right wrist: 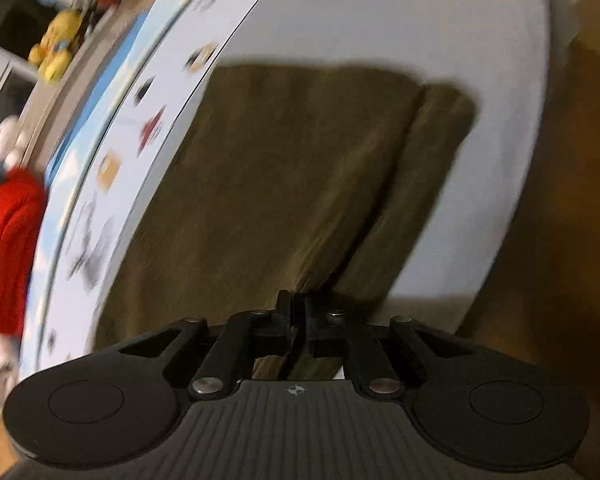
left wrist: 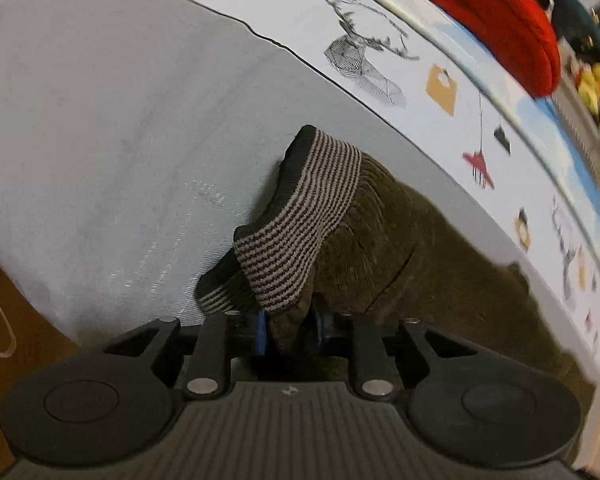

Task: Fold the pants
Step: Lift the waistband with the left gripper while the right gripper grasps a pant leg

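- Pants (left wrist: pixel 400 248): olive-brown corduroy-like cloth, lying on a pale grey-white surface (left wrist: pixel 100 140); in the right wrist view (right wrist: pixel 300 168) they spread flat away from the camera, one layer over another, with a narrower strip showing along the right side.
- Waistband (left wrist: pixel 300 216): ribbed, striped tan and dark, with a black inner edge; raised and bunched above the cloth, just beyond the left gripper.
- Left gripper (left wrist: pixel 290 330): blue-padded fingers drawn narrow, pinching a fold of the pants just below the waistband.
- Right gripper (right wrist: pixel 296 320): black fingers pressed close together, clamping the near edge of the pants; this view is motion-blurred.
- Printed sheet (left wrist: pixel 440 80): light blue, with a line-drawn deer and small orange, red and black figures; borders the far side of the grey surface.
- Red knitted item (left wrist: pixel 500 12): beyond the printed sheet, far right in the left wrist view.
- Yellow soft toys (right wrist: pixel 56 52): far left in the right wrist view, blurred.
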